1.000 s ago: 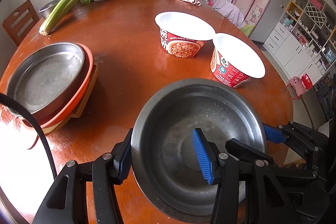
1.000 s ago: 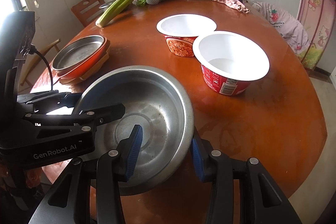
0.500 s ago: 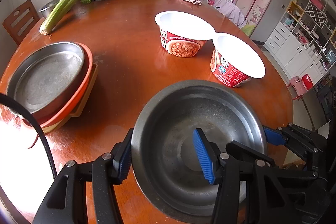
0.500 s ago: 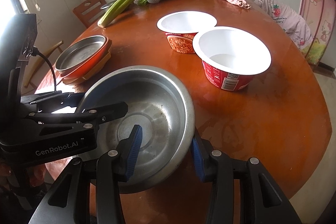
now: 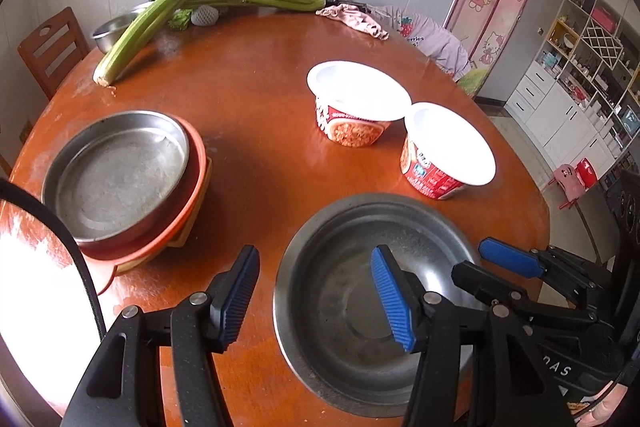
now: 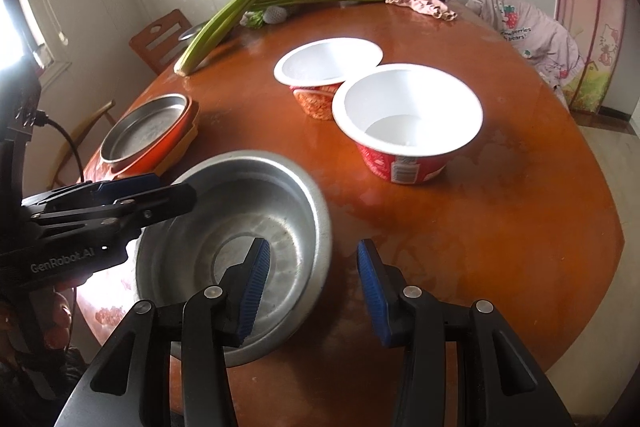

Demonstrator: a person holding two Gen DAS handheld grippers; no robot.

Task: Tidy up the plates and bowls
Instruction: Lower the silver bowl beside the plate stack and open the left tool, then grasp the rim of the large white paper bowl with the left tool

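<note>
Both tools straddled the near steel bowl (image 5: 380,307) on the counter (image 5: 260,75); left tool (image 5: 316,297) had just spread off its rim, right tool (image 6: 310,287) also spread, likely releasing it.

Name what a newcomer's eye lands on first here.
The steel bowl at the near edge of the table, with the left gripper and right gripper both straddling its rim; the left's jaws have just been opening, rim between them. Mid-table stand two empty noodle cups. Left of the bowl, a steel pan is stacked on an orange dish.
</note>
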